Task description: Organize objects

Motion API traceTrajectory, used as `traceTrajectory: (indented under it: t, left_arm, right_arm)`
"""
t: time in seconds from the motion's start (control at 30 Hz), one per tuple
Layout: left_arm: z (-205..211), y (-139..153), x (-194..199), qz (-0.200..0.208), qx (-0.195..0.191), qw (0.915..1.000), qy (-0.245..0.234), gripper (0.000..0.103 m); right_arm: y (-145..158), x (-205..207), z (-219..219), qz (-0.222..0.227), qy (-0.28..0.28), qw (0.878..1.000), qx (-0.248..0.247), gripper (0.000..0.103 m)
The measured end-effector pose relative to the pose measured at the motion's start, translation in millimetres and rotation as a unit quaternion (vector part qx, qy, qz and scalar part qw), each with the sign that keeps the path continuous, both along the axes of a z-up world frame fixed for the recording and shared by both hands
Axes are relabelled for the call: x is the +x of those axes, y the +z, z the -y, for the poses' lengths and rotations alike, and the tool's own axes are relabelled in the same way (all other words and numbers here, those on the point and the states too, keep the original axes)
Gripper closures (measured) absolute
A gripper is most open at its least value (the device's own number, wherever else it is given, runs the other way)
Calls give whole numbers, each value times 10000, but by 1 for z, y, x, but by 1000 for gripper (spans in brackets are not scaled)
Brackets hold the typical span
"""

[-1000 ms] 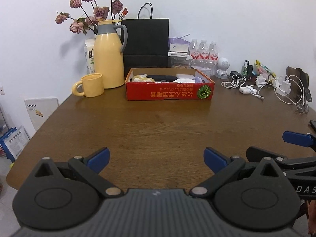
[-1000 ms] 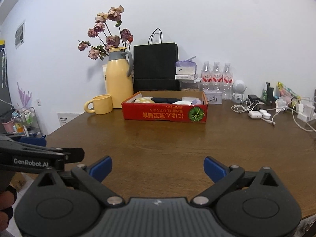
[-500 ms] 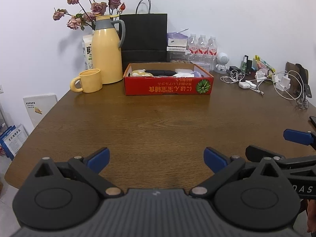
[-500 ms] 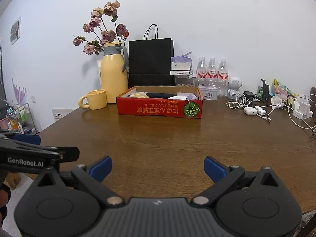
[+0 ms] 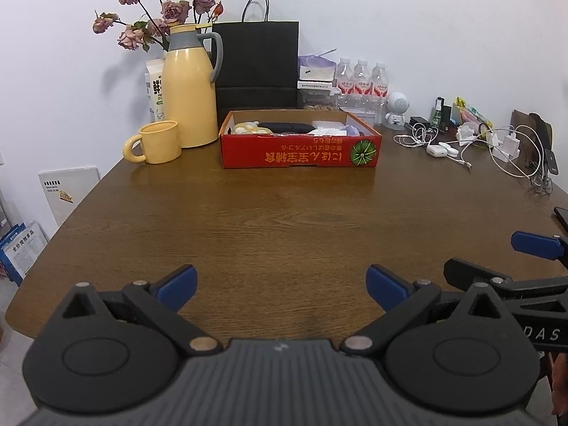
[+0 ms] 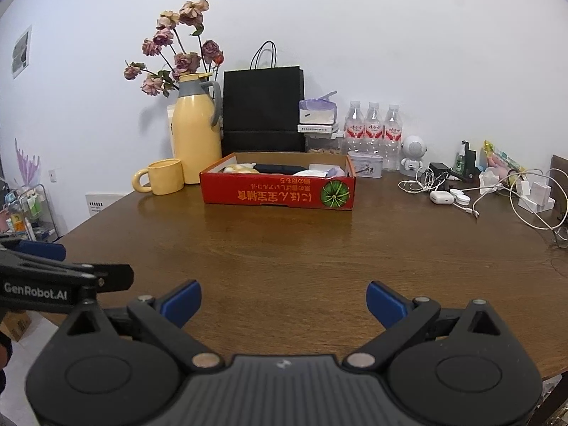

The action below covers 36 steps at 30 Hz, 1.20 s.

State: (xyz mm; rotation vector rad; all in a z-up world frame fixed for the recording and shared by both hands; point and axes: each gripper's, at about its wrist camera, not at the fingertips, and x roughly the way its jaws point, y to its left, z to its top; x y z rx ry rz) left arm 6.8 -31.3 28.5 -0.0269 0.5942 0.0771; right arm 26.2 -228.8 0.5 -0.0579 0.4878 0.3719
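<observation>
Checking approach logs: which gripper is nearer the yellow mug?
Left, by a judgement. The left gripper sits on the yellow mug's side of the table; the right gripper sits further right. Both are open and well short of it.

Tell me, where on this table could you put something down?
The wooden table is bare between the red box and both open grippers. Crowded: the back-right corner's cables, and back-left, the mug beside the yellow jug.

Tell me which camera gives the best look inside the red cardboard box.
The left wrist view: it looks down into the red cardboard box, showing a black item, white pieces and something yellowish inside. The right wrist view sees the box from lower, so its front wall hides more.
</observation>
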Motion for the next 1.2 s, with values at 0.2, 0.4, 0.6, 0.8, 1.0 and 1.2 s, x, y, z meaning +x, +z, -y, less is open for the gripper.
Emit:
traceTrajectory:
  t: [0.2,0.4,0.6,0.8,1.0,1.2]
  left_arm:
    - [-1,-2,2,-110,-72,9999,-46,0]
    - [1,-5,3,-234,-58,9997,-40,0]
    - [0,-6,5,-307,-151,9994,-10,0]
    - [2,-6,4,-275,-102,9996,7,0]
    - [3,-4,2,-196,-48,9998,17,0]
    - [4,-4,2,-199,-37,9998,27,0]
  right_arm:
    - [-1,1,3,-35,-8,10000,76,3]
    - [-3,1,5,-52,-57,9999,103,3]
    - [-4,1,4,-76,-53,9999,124,3]
    - [-6,1,4,-97,-81,9998,135,3]
    - [-7,2,4,-95,-88,9998,140,3]
    - [-7,1,4,-89,-106,9998,127,3]
